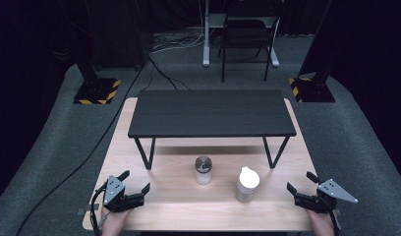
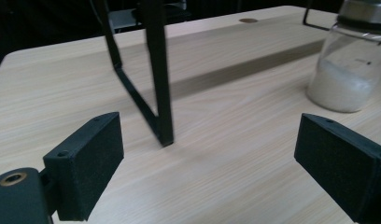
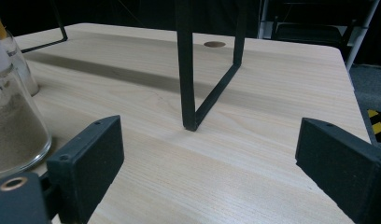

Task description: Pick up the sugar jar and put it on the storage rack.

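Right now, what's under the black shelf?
Under the black shelf: bare wooden table in shadow between its legs. The metal-lidded jar and white-lidded jar stand in front, not beneath. The shelf top covers the strip beneath its far part.

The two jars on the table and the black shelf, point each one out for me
Metal-lidded jar (image 1: 203,170), high view, on its glass side below the lid.
White-lidded jar (image 1: 247,179), high view, on its white lid.
Black shelf (image 1: 211,112), high view, on the middle of its flat top.
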The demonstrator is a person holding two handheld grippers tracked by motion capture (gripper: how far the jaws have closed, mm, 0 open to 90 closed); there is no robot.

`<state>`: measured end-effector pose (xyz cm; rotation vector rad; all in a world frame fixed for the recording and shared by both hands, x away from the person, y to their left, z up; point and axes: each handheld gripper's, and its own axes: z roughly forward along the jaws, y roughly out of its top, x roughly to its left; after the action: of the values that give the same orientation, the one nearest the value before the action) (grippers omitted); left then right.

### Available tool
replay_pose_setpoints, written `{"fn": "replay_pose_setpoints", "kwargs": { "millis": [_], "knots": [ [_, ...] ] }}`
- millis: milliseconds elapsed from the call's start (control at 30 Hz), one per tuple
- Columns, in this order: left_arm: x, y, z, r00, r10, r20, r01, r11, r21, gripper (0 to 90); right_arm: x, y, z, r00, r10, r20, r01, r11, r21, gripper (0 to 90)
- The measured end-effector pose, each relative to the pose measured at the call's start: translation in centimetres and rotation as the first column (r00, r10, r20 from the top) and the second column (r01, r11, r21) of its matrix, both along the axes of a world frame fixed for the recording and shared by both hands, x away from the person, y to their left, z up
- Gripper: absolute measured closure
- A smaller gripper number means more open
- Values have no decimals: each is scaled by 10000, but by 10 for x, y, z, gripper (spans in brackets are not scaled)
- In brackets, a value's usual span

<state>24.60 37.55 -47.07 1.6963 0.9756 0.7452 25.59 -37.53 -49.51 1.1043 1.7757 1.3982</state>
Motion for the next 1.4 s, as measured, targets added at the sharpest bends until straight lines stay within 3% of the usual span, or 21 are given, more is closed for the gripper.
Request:
{"fn": "replay_pose_setpoints", "kwargs": {
  "millis": [33,200,400,533,700,1100,1400],
  "knots": [
    [0,0,0,10000,0,0,0,10000,0,77,0,0,0,10000,0,0,0,10000,0,68],
    [13,-1,13,9933,-1151,-102,1148,9930,-268,77,-1,1,0,10000,-52,-48,52,10000,-2,69],
    [19,-14,23,9872,-1596,25,1595,9870,190,78,0,2,0,10000,-32,-71,32,10000,33,69],
    [27,-23,28,9819,-1895,46,1894,9817,173,79,0,1,-1,9999,-65,-114,66,10000,70,69],
    [45,-42,35,9692,-2462,-5,2461,9687,312,81,-1,2,-1,9999,-75,-109,76,9999,67,71],
    [76,-82,41,9502,-3090,-405,3111,9483,632,83,-1,1,-1,9999,-40,-112,40,10000,69,74],
    [98,-113,37,9359,-3334,-1140,3439,9347,893,95,-1,1,-1,9999,-38,-117,39,10000,86,74]
  ]
}}
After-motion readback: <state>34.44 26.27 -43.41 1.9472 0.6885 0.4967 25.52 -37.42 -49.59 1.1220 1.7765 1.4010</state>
